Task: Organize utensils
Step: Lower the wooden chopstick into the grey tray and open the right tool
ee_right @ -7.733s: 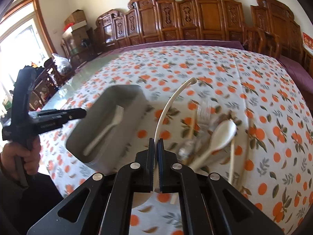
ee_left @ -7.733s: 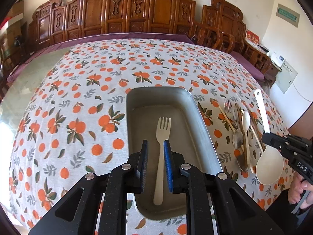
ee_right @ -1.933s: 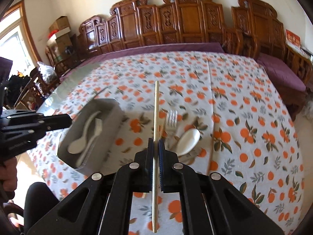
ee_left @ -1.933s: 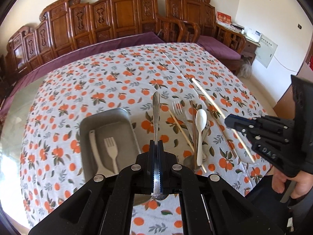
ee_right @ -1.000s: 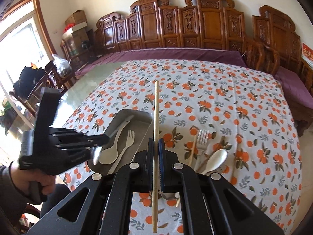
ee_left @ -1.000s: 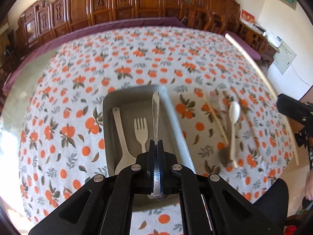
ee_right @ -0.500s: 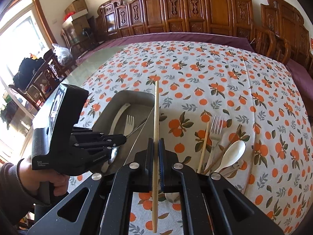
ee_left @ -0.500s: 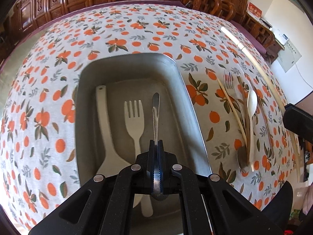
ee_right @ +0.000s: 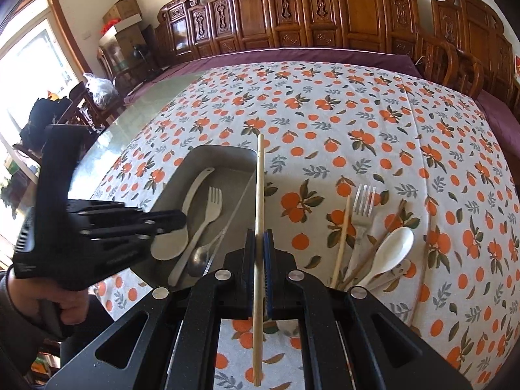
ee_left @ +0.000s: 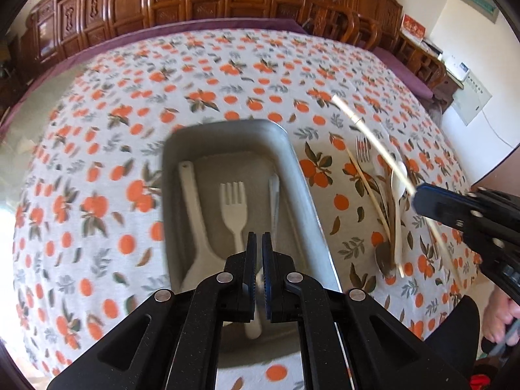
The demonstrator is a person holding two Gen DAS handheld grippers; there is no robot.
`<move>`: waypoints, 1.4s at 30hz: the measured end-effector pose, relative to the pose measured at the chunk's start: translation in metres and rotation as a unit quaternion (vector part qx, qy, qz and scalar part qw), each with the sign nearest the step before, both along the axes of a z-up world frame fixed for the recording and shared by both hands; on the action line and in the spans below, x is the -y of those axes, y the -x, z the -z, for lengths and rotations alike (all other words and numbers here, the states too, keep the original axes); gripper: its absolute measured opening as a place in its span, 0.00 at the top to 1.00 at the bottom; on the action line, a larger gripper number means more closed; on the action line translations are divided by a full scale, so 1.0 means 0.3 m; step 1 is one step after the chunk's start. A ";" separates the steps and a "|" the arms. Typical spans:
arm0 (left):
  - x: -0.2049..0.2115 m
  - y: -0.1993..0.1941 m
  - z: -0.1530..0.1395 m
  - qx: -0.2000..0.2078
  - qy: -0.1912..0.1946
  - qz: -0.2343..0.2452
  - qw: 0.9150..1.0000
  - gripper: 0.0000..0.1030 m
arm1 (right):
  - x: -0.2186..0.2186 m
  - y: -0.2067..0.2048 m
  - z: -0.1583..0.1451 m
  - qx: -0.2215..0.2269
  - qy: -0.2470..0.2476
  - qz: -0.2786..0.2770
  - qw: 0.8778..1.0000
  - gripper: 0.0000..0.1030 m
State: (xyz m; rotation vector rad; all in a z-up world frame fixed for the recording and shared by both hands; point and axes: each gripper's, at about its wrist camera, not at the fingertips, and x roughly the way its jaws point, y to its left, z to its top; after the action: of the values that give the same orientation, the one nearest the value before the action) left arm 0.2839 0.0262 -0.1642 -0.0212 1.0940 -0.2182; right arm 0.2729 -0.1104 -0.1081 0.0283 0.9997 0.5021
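Note:
The grey metal tray (ee_left: 227, 126) holds a white serving spoon (ee_left: 190, 201), a white fork (ee_left: 233, 201) and a metal spoon (ee_left: 274, 195), which lies free along the right wall. My left gripper (ee_left: 259, 243) hovers over the tray's near end, shut to a slit with nothing in it. From the right wrist view it (ee_right: 180, 221) hangs over the tray (ee_right: 221, 149), clear of the metal spoon (ee_right: 199, 258). My right gripper (ee_right: 259, 243) is shut on a pale wooden chopstick (ee_right: 259, 188) just right of the tray, its far tip above the rim.
To the right of the tray, a metal fork (ee_right: 364, 204), a white spoon (ee_right: 390, 250), more chopsticks (ee_right: 343, 237) and other utensils lie loose on the orange-print tablecloth (ee_right: 325, 104). Carved wooden chairs (ee_right: 292, 9) line the table's far side. A hand (ee_right: 65, 305) holds the left gripper's grip.
The metal spoon has left my left gripper and now lies in the tray, while the gripper has drawn back from the tray floor. My right gripper still holds the chopstick beside the tray.

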 end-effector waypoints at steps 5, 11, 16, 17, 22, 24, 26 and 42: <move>-0.062 0.052 -0.053 0.016 -0.005 -0.011 1.000 0.98 | -0.071 -0.006 0.009 -0.008 -0.011 -0.009 1.000 0.94; -0.128 0.107 -0.083 0.028 -0.006 -0.027 0.999 0.98 | -0.165 -0.030 0.028 -0.026 -0.029 -0.014 0.999 0.94; -0.172 0.140 -0.098 0.032 -0.004 -0.038 0.999 0.98 | -0.238 -0.065 0.060 -0.038 -0.033 -0.014 0.999 0.94; -0.182 0.146 -0.103 0.034 -0.003 -0.041 0.999 0.98 | -0.248 -0.072 0.068 -0.042 -0.034 -0.012 0.998 0.94; -0.218 0.168 -0.122 0.042 -0.005 -0.049 0.998 0.98 | -0.293 -0.110 0.121 -0.063 -0.035 -0.001 0.997 0.94; -0.229 0.174 -0.127 0.044 -0.007 -0.050 0.998 0.98 | -0.309 -0.120 0.137 -0.067 -0.035 -0.001 0.997 0.94; -0.242 0.179 -0.129 0.044 -0.007 -0.053 0.998 0.98 | -0.328 -0.124 0.149 -0.062 -0.030 0.002 0.998 0.94; -0.262 0.205 -0.133 0.043 -0.008 -0.058 0.997 0.98 | -0.338 -0.132 0.169 -0.056 -0.045 -0.003 0.997 0.91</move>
State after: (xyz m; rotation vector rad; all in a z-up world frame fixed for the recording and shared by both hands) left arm 0.2223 0.1048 -0.1243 -0.0590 1.0046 -0.1054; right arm 0.3124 -0.0091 -0.1589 0.1357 1.0864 0.5562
